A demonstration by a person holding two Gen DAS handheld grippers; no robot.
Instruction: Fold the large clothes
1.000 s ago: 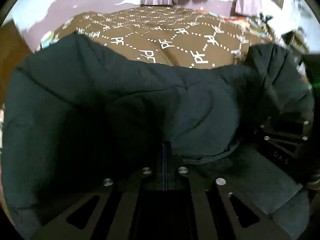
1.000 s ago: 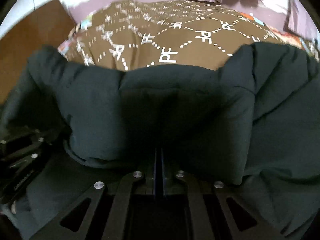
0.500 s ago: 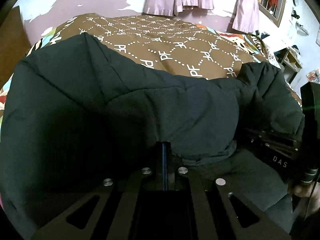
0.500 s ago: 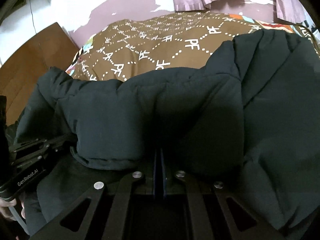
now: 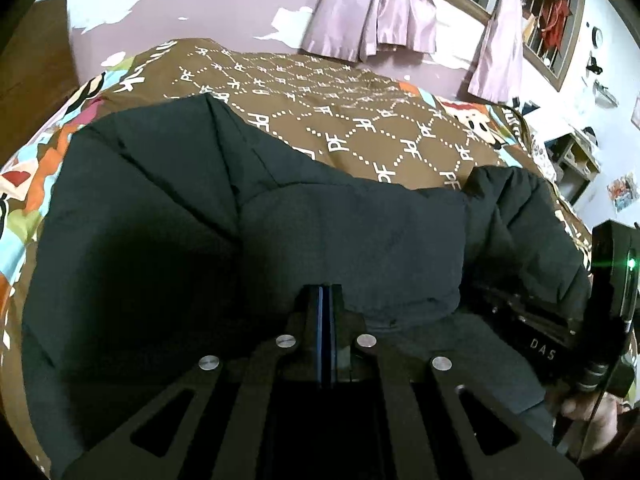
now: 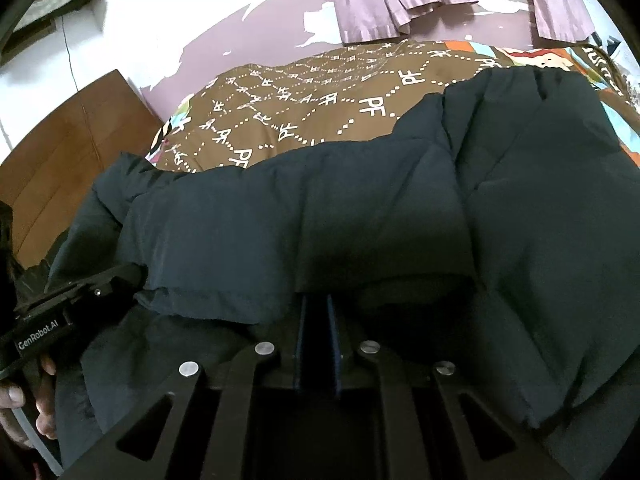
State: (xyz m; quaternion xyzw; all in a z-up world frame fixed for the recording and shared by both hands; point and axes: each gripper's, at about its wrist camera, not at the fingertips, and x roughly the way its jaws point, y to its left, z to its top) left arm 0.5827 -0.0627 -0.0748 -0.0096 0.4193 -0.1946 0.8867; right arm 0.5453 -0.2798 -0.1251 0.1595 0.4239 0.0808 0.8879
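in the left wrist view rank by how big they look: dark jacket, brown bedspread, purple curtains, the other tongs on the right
1. dark jacket, fills most of the view, though it lies nearest the camera
2. brown bedspread
3. purple curtains and the other tongs look about alike; the tongs are partly hidden by the jacket, so no ranking between them.

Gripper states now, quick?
Left gripper: jaws shut, tips under jacket edge; grip unclear.
Right gripper: jaws just been opening, small gap, no cloth seen between.

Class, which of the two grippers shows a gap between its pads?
The right gripper: its jaws have just been opening, leaving a dark gap; no jacket fabric visibly between them. The left gripper's blue pads sit together.
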